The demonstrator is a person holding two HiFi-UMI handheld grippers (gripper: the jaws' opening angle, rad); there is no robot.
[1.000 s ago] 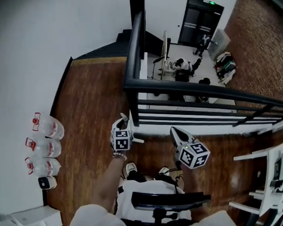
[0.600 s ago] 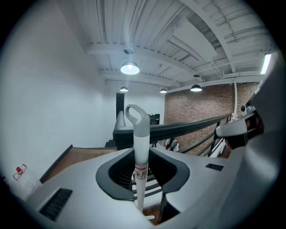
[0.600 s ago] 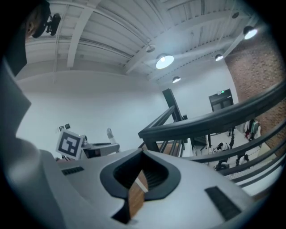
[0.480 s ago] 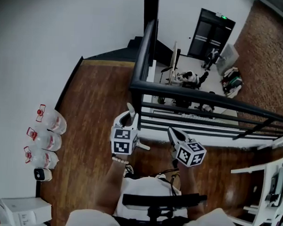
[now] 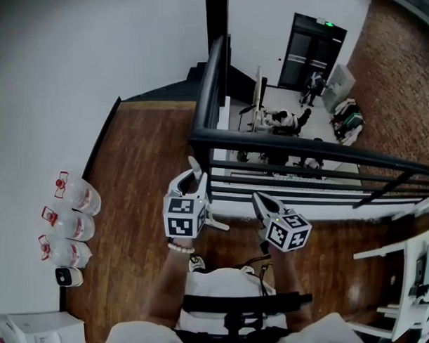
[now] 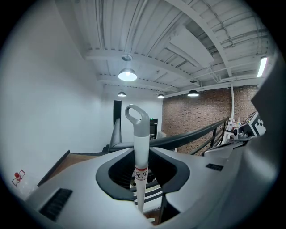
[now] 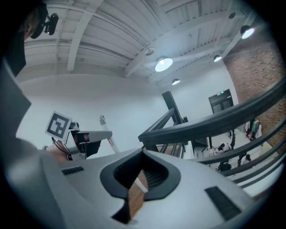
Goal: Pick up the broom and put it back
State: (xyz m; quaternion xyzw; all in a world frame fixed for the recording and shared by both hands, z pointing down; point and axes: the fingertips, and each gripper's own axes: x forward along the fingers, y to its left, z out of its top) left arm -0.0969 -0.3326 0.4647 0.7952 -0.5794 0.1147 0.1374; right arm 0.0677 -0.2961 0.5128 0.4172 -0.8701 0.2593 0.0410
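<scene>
Leftward, the left tool (image 6: 142, 175) is clamped on the white broom handle (image 6: 141, 147), which stands upright between its jaws; pick-up looks done, putting back is left. Rightward, near the railing (image 7: 210, 123), the right tool (image 7: 139, 185) stands slightly parted, empty

The broom (image 6: 141, 141), white-handled with a grey loop on top and a red-edged label, stands nearly upright, clamped in the left gripper (image 6: 141, 157) beside the black railing (image 6: 192, 134).
</scene>
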